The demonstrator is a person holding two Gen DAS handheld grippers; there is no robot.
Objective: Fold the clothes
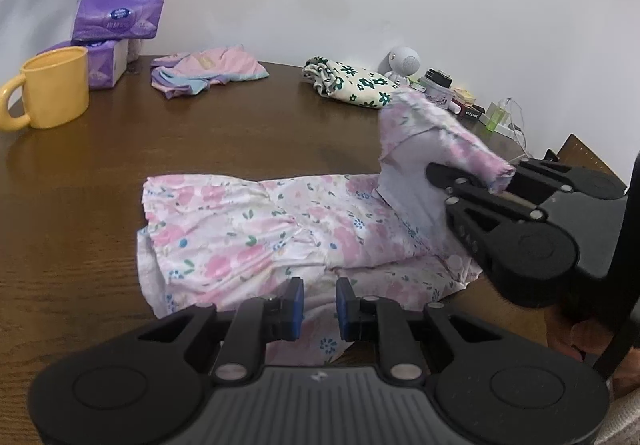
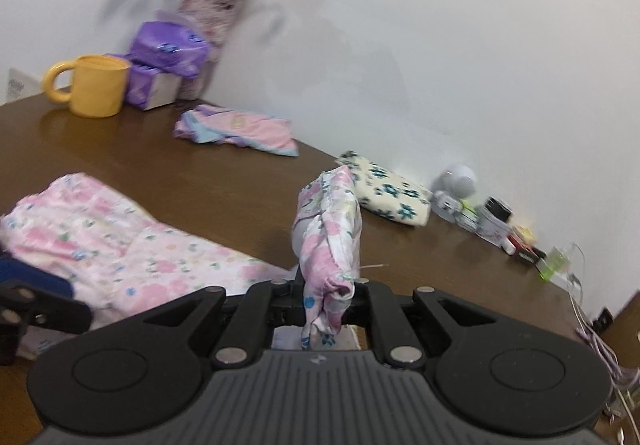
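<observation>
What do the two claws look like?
Both claws are made of matte black plastic. The left claw has flat blue pads on its fingertips, black linkage bars with round silver pins, two big round discs, and a ribbed grey-black body with a tiny pale mark. The right claw has the same build.

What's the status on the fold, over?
Right gripper shut on pink floral garment, one end lifted. Left gripper over near hem, pads apart, cloth between them. Table ahead unobstructed.
</observation>
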